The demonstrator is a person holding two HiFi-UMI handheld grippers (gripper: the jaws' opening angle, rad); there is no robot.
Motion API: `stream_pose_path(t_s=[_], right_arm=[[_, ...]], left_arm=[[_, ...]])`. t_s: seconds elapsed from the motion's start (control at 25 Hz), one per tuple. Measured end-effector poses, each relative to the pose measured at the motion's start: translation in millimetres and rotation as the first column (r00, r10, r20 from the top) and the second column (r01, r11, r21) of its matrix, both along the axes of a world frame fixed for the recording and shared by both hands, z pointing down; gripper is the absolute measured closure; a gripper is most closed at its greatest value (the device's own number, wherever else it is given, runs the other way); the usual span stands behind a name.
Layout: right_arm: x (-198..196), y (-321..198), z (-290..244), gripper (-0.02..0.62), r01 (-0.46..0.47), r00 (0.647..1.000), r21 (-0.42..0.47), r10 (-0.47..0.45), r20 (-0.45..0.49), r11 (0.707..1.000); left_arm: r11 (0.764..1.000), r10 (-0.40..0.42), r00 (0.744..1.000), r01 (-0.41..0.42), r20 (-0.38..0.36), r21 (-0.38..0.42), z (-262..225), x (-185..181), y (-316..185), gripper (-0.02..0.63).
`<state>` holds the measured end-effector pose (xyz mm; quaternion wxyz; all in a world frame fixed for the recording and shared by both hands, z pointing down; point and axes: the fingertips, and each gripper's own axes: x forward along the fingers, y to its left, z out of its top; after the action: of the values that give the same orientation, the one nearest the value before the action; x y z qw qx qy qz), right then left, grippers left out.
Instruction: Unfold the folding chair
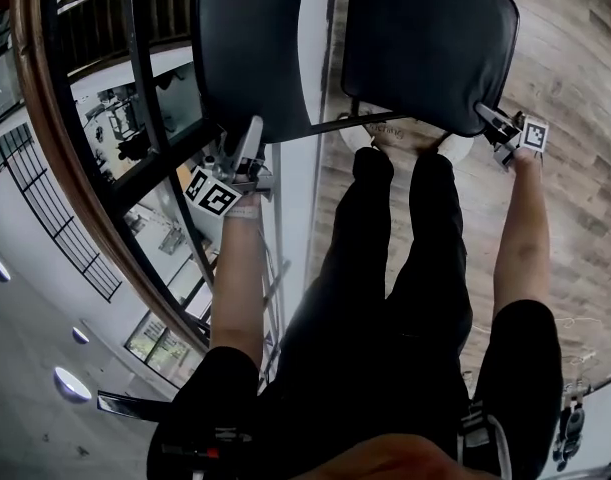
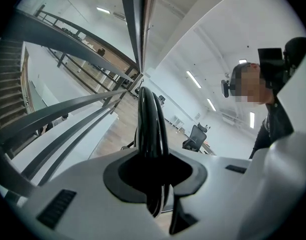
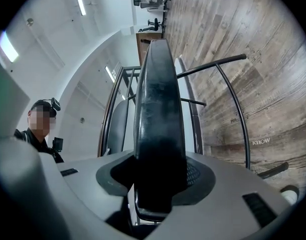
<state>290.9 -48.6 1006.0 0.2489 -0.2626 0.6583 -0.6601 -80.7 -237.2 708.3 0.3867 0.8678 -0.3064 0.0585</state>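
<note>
Underfoot, a wood plank floor (image 1: 575,88) runs across the room. On the person's left a curved balustrade (image 1: 45,118) with a wooden top rail and black metal bars edges a drop to a lower level. Strip lights (image 2: 194,79) line the pale ceiling, and a few office chairs (image 3: 151,0) stand far off down the room.

The folding chair (image 1: 430,43) stands on the floor right in front of the person's white shoes (image 1: 360,136). Its two black padded panels sit side by side in the head view, with a thin black tube frame (image 1: 345,123) running between them.

The left hand-held gripper (image 1: 250,136) reaches up at the lower edge of the left panel (image 1: 250,48). Its jaws stand narrow, and that panel's thin glossy edge is clamped between them.

The right hand-held gripper (image 1: 487,116) is at the lower right corner of the right panel (image 1: 455,78). Its jaws are set wider, and the thicker padded edge fills the gap between them and is gripped there. From that gripper's own view, the frame's curved tubes (image 3: 235,91) show against the floorboards beyond the panel.
</note>
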Motion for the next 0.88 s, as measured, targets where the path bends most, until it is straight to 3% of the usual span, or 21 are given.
stream_pose_path(t_s=[0.16,0.36,0.88], right_arm=[[7.6,8.1,5.6,0.423,0.004,1.000,-0.003,-0.004,0.020,1.000],[17.2,16.1,26.4,0.422,-0.007,1.000,0.005,0.007,0.022,1.000],[18.6,20.2,38.9,0.414,0.004,0.998,0.031,-0.006,0.059,1.000]], left_arm=[[1.000,-0.013,1.000,0.013,-0.008,0.000,-2.3,12.4,8.5,0.523],[0.999,0.048,0.999,-0.048,-0.009,0.013,-0.1,32.9,22.1,0.509],[1.000,0.001,1.000,-0.001,0.007,0.021,1.8,43.5,38.3,0.509]])
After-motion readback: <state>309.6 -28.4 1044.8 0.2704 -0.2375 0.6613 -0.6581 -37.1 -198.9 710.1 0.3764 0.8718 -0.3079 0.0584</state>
